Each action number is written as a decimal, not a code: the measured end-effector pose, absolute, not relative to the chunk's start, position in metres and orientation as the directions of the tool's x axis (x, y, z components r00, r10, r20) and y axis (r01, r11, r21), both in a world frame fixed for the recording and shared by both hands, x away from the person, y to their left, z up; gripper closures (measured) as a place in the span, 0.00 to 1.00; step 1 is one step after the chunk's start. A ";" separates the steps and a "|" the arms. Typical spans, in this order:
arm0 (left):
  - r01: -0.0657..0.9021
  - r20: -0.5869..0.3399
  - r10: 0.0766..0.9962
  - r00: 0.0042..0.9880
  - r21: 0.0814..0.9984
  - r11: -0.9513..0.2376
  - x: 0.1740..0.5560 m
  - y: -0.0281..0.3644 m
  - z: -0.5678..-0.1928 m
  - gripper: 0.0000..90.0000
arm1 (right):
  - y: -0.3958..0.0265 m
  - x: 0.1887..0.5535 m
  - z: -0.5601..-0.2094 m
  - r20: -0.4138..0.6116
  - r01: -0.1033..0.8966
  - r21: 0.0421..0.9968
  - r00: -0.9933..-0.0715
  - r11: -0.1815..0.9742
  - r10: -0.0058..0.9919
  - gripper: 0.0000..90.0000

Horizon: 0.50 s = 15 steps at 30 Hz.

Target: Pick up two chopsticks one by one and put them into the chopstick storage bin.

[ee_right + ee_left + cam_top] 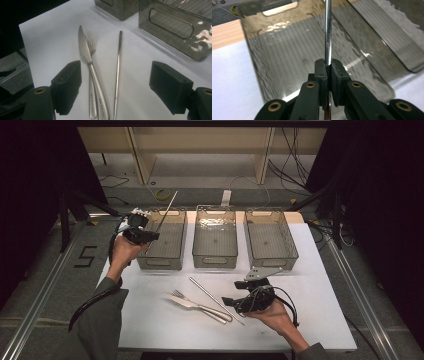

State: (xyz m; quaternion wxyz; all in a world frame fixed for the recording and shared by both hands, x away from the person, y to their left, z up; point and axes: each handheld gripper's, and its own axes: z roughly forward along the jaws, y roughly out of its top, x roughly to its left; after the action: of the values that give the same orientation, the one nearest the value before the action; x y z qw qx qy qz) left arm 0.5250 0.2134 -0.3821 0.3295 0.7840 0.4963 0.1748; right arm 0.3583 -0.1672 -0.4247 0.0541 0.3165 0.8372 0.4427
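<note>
**Left claw holds a rod over the left bin**

The left claw (150,235) is clamped on a thin metal rod (167,211). In the left gripper view the two black pads press the rod (327,37) from either side, and the rod runs straight up out of the grip. Seen from the high view, the rod slants up and away from the claw, above the left bin (142,262), the leftmost of three clear bins standing in a row at the far side of the white surface (320,315). The middle bin (215,261) and the right bin (272,261) stand beside it, each a little apart from its neighbour.

The right claw (226,300) is apart, with nothing between its jaws. It hovers low over the near part of the surface, pointing toward the cutlery lying there. In the right gripper view a knife (85,50) and a fork (91,47) lie together, touching along their handles, and a second rod (118,67) lies just beside them, roughly parallel. All three rest flat on the surface, in front of the bins.
</note>
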 end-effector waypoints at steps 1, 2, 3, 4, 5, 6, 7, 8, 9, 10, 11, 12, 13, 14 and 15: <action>0.663 -0.049 0.895 0.444 0.690 -0.291 0.527 0.214 -0.383 0.93 | -0.167 0.358 -0.425 0.190 0.483 0.775 -0.793 0.407 0.578 0.29; 0.666 -0.048 0.897 0.440 0.687 -0.290 0.529 0.215 -0.383 0.93 | -0.167 0.358 -0.425 0.190 0.483 0.774 -0.793 0.409 0.578 0.29; 0.667 -0.046 0.900 0.434 0.688 -0.287 0.530 0.216 -0.384 0.93 | -0.167 0.358 -0.425 0.187 0.480 0.775 -0.795 0.410 0.577 0.29; 0.668 -0.039 0.901 0.431 0.685 -0.290 0.531 0.217 -0.384 0.93 | -0.167 0.358 -0.425 0.188 0.481 0.776 -0.795 0.409 0.577 0.29; 0.667 -0.034 0.903 0.428 0.686 -0.290 0.533 0.218 -0.385 0.93 | -0.167 0.358 -0.425 0.190 0.482 0.775 -0.794 0.408 0.577 0.29; 0.672 -0.036 0.906 0.422 0.683 -0.286 0.534 0.219 -0.386 0.93 | -0.167 0.358 -0.425 0.191 0.483 0.775 -0.794 0.408 0.577 0.29; 0.674 -0.040 0.908 0.417 0.684 -0.280 0.535 0.220 -0.387 0.93 | -0.167 0.359 -0.426 0.189 0.482 0.774 -0.795 0.411 0.577 0.29; 0.675 -0.047 0.909 0.414 0.686 -0.272 0.535 0.221 -0.388 0.93 | -0.166 0.358 -0.426 0.189 0.484 0.772 -0.794 0.413 0.577 0.29; 0.675 -0.053 0.910 0.411 0.688 -0.265 0.535 0.222 -0.390 0.93 | -0.166 0.358 -0.426 0.189 0.483 0.772 -0.795 0.413 0.576 0.29; 0.677 -0.049 0.911 0.409 0.686 -0.267 0.536 0.222 -0.391 0.93 | -0.166 0.358 -0.426 0.190 0.482 0.773 -0.796 0.412 0.575 0.29; 0.679 -0.038 0.912 0.408 0.680 -0.276 0.536 0.223 -0.393 0.93 | -0.166 0.358 -0.426 0.191 0.482 0.774 -0.796 0.412 0.574 0.29; 0.683 -0.035 0.914 0.403 0.677 -0.275 0.537 0.223 -0.395 0.93 | -0.166 0.358 -0.426 0.191 0.483 0.772 -0.796 0.413 0.574 0.29; 0.687 -0.036 0.916 0.399 0.673 -0.273 0.538 0.224 -0.397 0.93 | -0.166 0.358 -0.426 0.190 0.483 0.771 -0.797 0.415 0.573 0.29; 0.692 -0.044 0.918 0.394 0.671 -0.265 0.539 0.224 -0.398 0.93 | -0.166 0.358 -0.426 0.191 0.483 0.772 -0.797 0.414 0.573 0.29; 0.694 -0.044 0.919 0.393 0.670 -0.264 0.539 0.225 -0.400 0.93 | -0.165 0.358 -0.426 0.193 0.483 0.772 -0.797 0.413 0.572 0.29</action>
State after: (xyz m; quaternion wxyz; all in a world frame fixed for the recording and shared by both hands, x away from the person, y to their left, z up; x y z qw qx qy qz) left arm 0.5393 0.2245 -0.4003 0.3111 0.7743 0.5206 0.1809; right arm 0.3583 -0.1654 -0.4264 0.0504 0.3146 0.8391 0.4409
